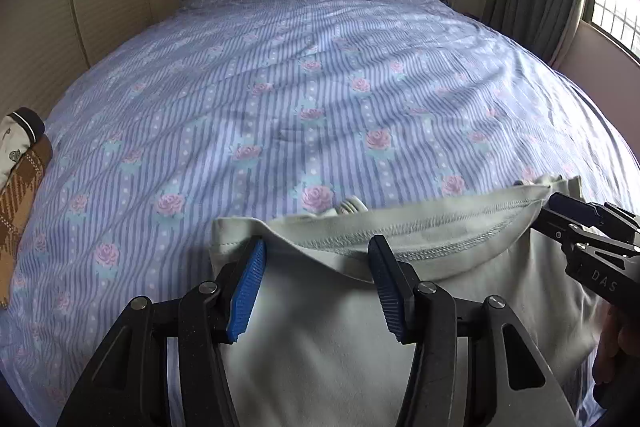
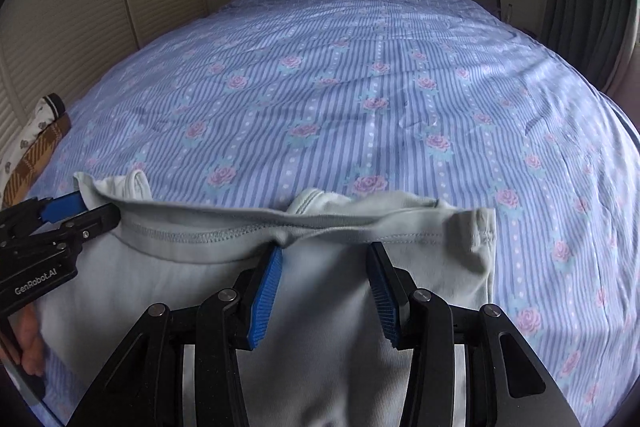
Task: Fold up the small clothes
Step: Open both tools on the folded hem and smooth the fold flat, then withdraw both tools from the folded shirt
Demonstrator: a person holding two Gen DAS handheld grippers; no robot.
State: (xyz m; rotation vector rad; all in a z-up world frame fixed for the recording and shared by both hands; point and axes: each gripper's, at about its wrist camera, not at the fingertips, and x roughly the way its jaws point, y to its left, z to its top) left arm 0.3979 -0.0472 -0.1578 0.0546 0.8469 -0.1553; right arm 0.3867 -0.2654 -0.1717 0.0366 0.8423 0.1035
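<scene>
Both hand-held grippers, left (image 1: 316,247) and right (image 2: 324,251), stand spread over the pale grey cotton garment (image 2: 320,307) on the striped bed (image 1: 280,87), its hem toward twelve o'clock, probably for smoothing.

Two hand-held black tongs. The left tongs (image 1: 316,259) have matte black angular linkage arms with round silver pivot screws, and each finger carries a ribbed blue rubber pad (image 1: 247,293). The right tongs (image 2: 325,267) are built alike, with silver screws and ribbed blue pads (image 2: 267,297). White lettering reads "GenRobot.AI" on the left body and "DAS" on the right.
</scene>
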